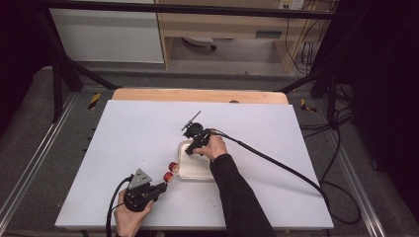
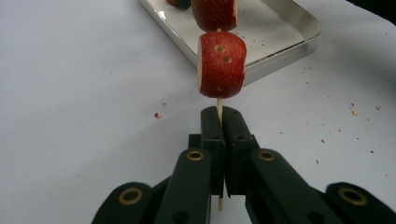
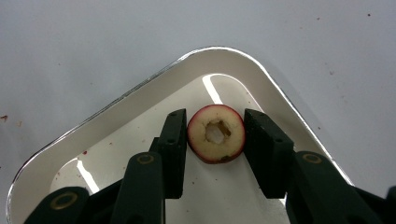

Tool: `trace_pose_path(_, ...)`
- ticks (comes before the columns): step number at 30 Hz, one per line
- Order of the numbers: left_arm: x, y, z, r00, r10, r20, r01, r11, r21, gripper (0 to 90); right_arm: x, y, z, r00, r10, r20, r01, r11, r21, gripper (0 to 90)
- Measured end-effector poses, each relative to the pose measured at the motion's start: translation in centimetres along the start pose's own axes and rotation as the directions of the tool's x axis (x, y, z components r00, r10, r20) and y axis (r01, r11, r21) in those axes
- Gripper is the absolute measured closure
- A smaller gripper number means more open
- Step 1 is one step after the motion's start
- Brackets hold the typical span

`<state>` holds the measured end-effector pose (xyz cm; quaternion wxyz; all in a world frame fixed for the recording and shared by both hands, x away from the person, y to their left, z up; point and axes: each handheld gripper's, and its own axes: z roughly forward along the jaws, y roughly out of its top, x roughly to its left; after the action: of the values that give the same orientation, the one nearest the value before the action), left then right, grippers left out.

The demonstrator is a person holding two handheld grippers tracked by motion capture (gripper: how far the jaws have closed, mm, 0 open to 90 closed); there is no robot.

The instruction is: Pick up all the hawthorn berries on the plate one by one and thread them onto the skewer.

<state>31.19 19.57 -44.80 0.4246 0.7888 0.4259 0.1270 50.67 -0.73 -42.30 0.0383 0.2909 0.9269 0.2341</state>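
- Left gripper view: the left hand-held gripper [image 2: 221, 122] clamps a thin wooden skewer [image 2: 219, 110], long axis running up the frame, through two red apple chunks [image 2: 221, 64].
- Right gripper view: the right hand-held gripper [image 3: 215, 136], jaws narrow, brackets a round red-skinned apple slice [image 3: 216, 133] lying flat, centre frame, in the white rectangular tray [image 3: 140, 100]; whether the pads press it is unclear.

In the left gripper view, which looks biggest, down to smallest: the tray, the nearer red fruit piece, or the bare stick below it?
1. Tray, though partly cut off by the frame.
2. Nearer fruit piece; closeness to the camera enlarges it.
3. Stick, the thin bit above the shut left gripper.
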Motion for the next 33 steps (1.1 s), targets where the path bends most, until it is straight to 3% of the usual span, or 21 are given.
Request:
trace_pose_path(6,-0.1,0.0,0.0,1.0000,0.000,-0.002,0.000,1.0000,-0.004,88.4,0.1,0.0,-1.0,0.9996,0.028,0.006,-0.028,0.9994,-0.020,61.7)
trace_pose_path(9,-0.2,0.1,-0.1,1.0000,0.000,-0.003,0.000,1.0000,-0.010,88.4,0.2,-0.1,-2.1,0.9977,0.067,0.004,-0.067,0.9965,-0.049,61.8)
trace_pose_path(13,-0.5,0.1,0.0,1.0000,0.006,0.000,-0.006,0.9999,-0.016,88.3,0.3,-0.7,-4.0,0.9897,0.143,-0.007,-0.143,0.9827,-0.118,61.9)
trace_pose_path(17,-0.9,0.3,0.2,0.9999,0.013,0.008,-0.013,0.9997,-0.019,88.3,0.1,-2.0,-5.7,0.9766,0.209,-0.049,-0.215,0.9578,-0.191,61.9)
trace_pose_path(20,-1.5,0.6,0.5,0.9996,0.025,0.013,-0.025,0.9995,-0.019,88.3,-0.1,-3.5,-6.9,0.9636,0.254,-0.083,-0.267,0.9315,-0.247,62.0)
trace_pose_path(23,-2.3,0.8,1.0,0.9992,0.032,0.024,-0.031,0.9993,-0.018,88.3,-0.2,-5.3,-8.0,0.9462,0.300,-0.122,-0.323,0.8955,-0.306,62.0)
trace_pose_path(30,-4.4,1.3,2.4,0.9976,0.040,0.056,-0.039,0.9990,-0.024,88.3,0.1,-9.1,-9.9,0.8986,0.383,-0.214,-0.439,0.7854,-0.437,62.0)
trace_pose_path(33,-5.3,1.5,2.8,0.9974,0.029,0.066,-0.027,0.9990,-0.035,88.3,0.3,-10.3,-10.3,0.8830,0.402,-0.242,-0.469,0.7352,-0.490,62.0)
